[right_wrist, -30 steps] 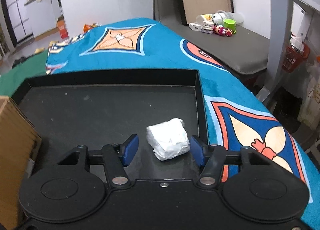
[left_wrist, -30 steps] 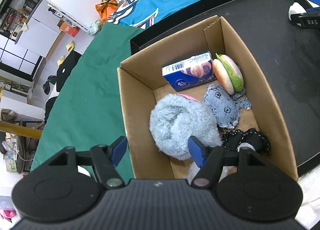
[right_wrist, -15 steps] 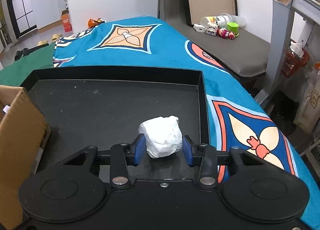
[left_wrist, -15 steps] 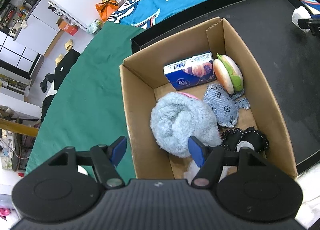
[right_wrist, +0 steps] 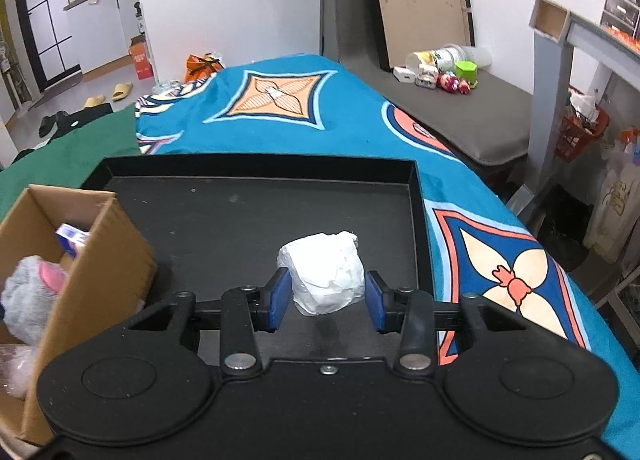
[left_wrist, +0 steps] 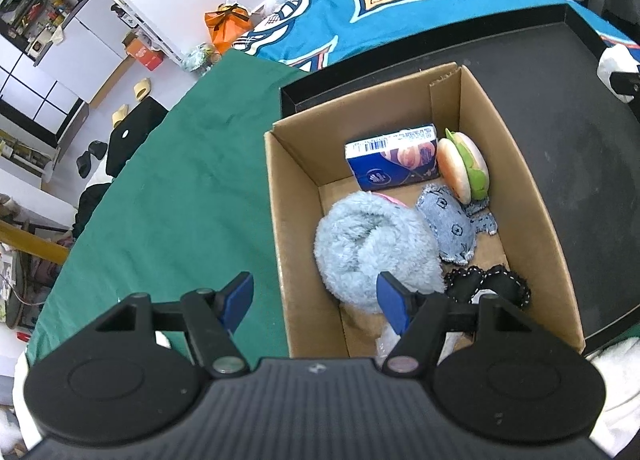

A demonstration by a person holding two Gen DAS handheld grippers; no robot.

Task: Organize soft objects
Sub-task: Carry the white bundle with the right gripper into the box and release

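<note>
A cardboard box [left_wrist: 532, 195] stands on a black tray [left_wrist: 580, 107]. It holds a fluffy light-blue plush [left_wrist: 372, 244], a blue tissue pack [left_wrist: 394, 161], a toy burger [left_wrist: 464, 169], a denim pouch [left_wrist: 454, 227] and a black lace-edged piece [left_wrist: 492, 284]. My left gripper [left_wrist: 316, 300] is open and empty above the box's near left corner. My right gripper [right_wrist: 325, 300] is shut on a white crumpled soft wad [right_wrist: 326, 272], lifted above the tray [right_wrist: 260, 215]. The box [right_wrist: 104, 260] is to its left. The wad also shows in the left wrist view [left_wrist: 616, 67].
The tray lies on a bed with a blue patterned cover [right_wrist: 304, 115] and a green cloth [left_wrist: 176, 187]. A grey bench with toys and containers [right_wrist: 444, 67] is at the back right. Slippers and boxes lie on the floor at the left.
My right gripper closed on the white wad, lifted it off the tray and moved it left toward the box. My left gripper stayed open and hardly moved.
</note>
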